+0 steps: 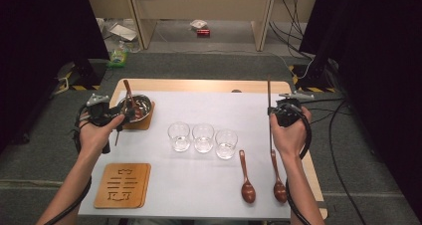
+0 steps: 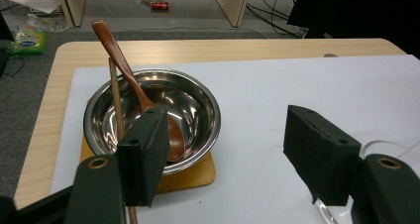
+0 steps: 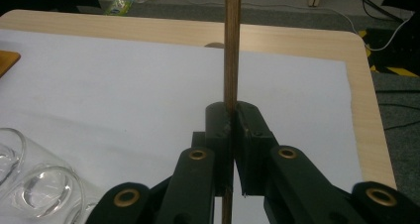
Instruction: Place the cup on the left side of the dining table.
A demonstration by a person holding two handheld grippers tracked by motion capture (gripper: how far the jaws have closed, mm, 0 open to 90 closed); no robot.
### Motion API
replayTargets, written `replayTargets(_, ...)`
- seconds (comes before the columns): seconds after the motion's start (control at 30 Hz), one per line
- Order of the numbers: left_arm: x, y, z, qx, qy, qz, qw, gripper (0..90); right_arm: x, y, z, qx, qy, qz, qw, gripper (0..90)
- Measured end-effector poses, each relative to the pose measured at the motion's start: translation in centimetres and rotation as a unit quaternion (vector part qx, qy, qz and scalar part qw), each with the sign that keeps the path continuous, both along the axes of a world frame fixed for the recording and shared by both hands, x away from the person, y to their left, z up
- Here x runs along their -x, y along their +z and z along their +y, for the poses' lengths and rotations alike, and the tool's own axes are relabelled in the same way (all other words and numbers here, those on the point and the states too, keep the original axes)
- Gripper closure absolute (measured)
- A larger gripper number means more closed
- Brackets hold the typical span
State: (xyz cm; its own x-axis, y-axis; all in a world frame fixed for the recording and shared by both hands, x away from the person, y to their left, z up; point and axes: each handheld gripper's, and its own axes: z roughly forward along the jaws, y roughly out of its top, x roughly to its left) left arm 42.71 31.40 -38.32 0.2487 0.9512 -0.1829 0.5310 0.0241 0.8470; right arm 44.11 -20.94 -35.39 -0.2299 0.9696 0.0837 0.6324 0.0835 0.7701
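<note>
One wooden spoon (image 2: 130, 80) already in the steel bowl (image 2: 203, 105) — left gripper (image 2: 233, 154) spread, right gripper (image 3: 232, 127) pinching a chopstick (image 3: 231, 45) — two spoons (image 1: 247, 177) apparently left.

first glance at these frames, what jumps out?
The right gripper, at the table's right side, is clamped on a thin wooden stick that stands upright. At far left, the left gripper hangs open by a steel bowl on a wooden coaster, with a brown spoon and another stick leaning inside it. Three empty glasses line up mid-table.
</note>
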Motion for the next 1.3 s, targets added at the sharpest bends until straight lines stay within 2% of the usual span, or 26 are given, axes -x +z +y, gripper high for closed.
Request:
replayTargets(0.3,-0.3,0.4,-0.6,0.001,-0.005,-0.004,1.0,33.6,-0.4,0.4,1.0,-0.004,0.004,-0.024,0.9997,85.4)
replayTargets(0.73,-1.0,0.8,-1.5,0.002,-0.012,-0.008,0.9999,33.6,-1.2,0.5,2.7,-0.01,0.015,-0.043,0.9989,85.4)
replayTargets(1.3,-2.0,1.3,-2.3,0.002,-0.011,-0.028,0.9995,34.2,-2.6,0.6,4.2,-0.011,0.024,-0.068,0.9973,85.4)
